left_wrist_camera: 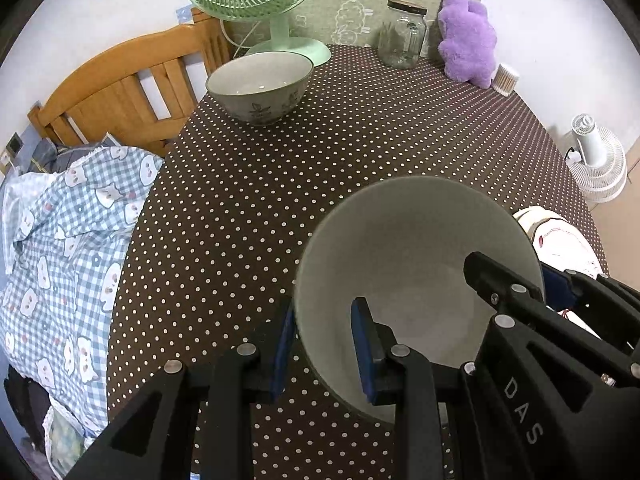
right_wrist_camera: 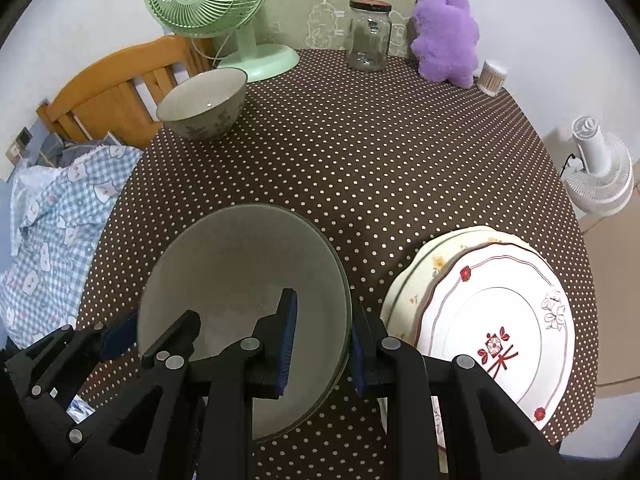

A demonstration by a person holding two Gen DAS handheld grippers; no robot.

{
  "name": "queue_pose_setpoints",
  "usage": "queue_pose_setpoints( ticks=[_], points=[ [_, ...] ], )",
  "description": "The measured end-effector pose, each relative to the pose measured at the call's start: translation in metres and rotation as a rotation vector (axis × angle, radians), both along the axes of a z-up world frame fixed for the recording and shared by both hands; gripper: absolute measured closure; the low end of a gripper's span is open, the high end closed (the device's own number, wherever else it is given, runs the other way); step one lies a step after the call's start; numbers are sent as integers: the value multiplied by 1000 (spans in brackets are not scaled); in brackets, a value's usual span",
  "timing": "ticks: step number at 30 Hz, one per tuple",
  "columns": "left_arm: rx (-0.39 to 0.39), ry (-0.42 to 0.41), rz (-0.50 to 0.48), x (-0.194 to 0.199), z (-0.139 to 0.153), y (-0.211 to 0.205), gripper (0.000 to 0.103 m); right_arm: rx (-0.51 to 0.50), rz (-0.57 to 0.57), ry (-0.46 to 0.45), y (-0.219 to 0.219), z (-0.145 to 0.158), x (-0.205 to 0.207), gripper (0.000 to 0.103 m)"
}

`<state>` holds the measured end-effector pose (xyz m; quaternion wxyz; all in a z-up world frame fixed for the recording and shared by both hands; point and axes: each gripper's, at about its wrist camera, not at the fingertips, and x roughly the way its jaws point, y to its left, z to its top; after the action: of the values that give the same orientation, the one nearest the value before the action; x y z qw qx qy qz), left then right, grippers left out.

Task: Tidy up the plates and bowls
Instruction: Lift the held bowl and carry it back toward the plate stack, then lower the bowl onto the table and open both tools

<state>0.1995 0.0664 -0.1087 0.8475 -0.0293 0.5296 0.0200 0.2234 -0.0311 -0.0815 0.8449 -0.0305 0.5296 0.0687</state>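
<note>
Claws (left_wrist_camera: 326, 350) (right_wrist_camera: 322, 344) pinch smooth round bowl (left_wrist_camera: 412, 248) rim

The black left gripper (left_wrist_camera: 324, 344) is hiding the large grey ceramic bowl's (left_wrist_camera: 400, 240) rim at six o'clock, and the stacked floral plates (right_wrist_camera: 500, 312) are running under the black right gripper (right_wrist_camera: 322, 344).

The large pale bowl (left_wrist_camera: 400, 264) sits upright, plain grey-white inside, its rim caught between the pads of both claws: the left claw (left_wrist_camera: 324, 350) straddles its left wall, the right claw (right_wrist_camera: 324, 346) its right wall. Just right of the right claw lies a stack of plates (right_wrist_camera: 492, 320), the top one white with red trim and flowers, a cream one beneath. Far ahead and left of both claws stands a smaller bowl (right_wrist_camera: 204, 104) with a leaf pattern, upright and empty.
</note>
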Motion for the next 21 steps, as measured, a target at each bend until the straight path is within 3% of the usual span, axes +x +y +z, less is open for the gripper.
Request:
queue_pose_setpoints(
  ticks=[10,12,14,19,21],
  points=[
    [-20,7,-12,0,2,0,75,-39,23,45,2,0,3,69],
    [-34,7,-12,-1,3,1,70,-47,30,35,2,3,2,62],
    [-50,10,2,-1,4,2,69,-46,45,28,3,7,1,43],
    [-48,9,10,-4,11,-2,61,-19,53,34,-2,12,0,37],
    [-49,6,10,-5,15,-5,53,-12,63,31,-5,16,0,37]
  ],
)
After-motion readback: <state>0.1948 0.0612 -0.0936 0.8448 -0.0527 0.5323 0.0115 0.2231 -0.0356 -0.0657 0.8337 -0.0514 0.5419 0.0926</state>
